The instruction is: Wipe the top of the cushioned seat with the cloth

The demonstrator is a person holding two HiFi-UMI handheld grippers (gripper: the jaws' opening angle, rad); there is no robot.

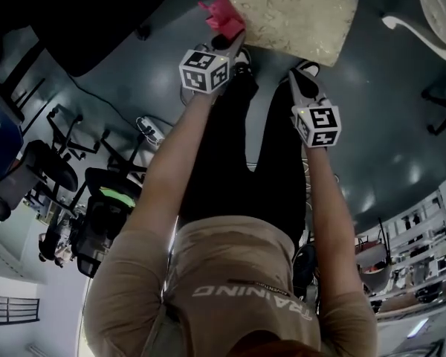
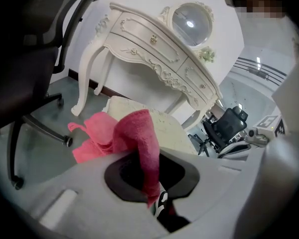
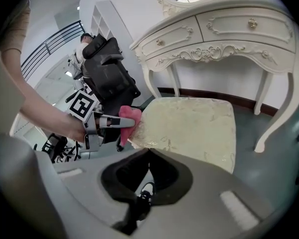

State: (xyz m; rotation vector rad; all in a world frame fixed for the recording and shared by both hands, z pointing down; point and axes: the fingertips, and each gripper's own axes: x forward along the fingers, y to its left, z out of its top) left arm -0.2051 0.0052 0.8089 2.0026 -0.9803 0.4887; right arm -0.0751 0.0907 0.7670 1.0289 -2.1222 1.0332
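The left gripper [image 1: 234,37] has its jaws clamped on the pink cloth [image 1: 221,15], right at the near left corner of the cushioned seat [image 1: 291,13]. The right gripper [image 1: 297,77] hangs near the seat's front edge, jaws closed together on nothing.

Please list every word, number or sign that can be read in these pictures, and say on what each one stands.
"TRAINING": on the person's shirt, upside down in the head view; its middle letters are creased and only guessed.
The cube on the left gripper and the cube on the right gripper: black-and-white square patterns only, no letters.
Nothing else is readable.
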